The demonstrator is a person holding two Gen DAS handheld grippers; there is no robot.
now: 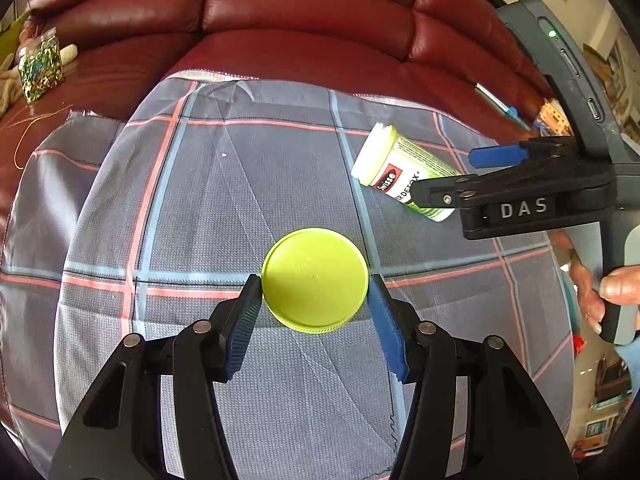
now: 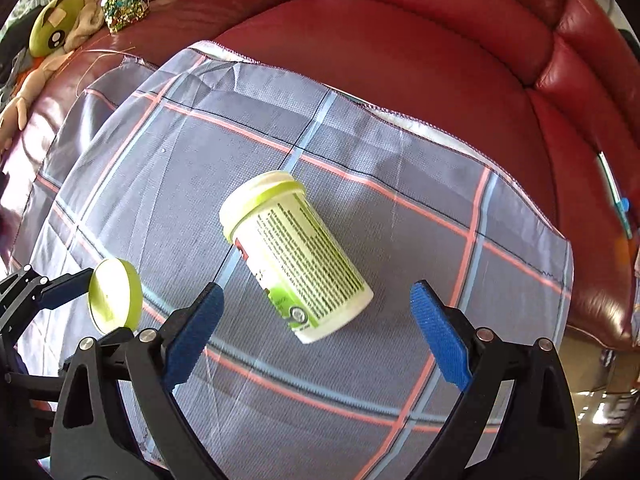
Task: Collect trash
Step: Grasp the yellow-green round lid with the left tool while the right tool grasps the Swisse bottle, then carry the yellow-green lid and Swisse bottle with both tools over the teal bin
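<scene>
Sideways, bottle (image 2: 294, 256) mouth upper-left.

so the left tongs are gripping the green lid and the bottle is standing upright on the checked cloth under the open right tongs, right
Not quite: the bottle is lying on its side on the checked cloth, not standing, as the right wrist view shows. The rest holds: the left tongs grip the green lid, and the right tongs are open above the bottle.

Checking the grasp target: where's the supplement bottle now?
The bottle lies on its side on the plaid cloth, just ahead of the open right gripper.
</scene>
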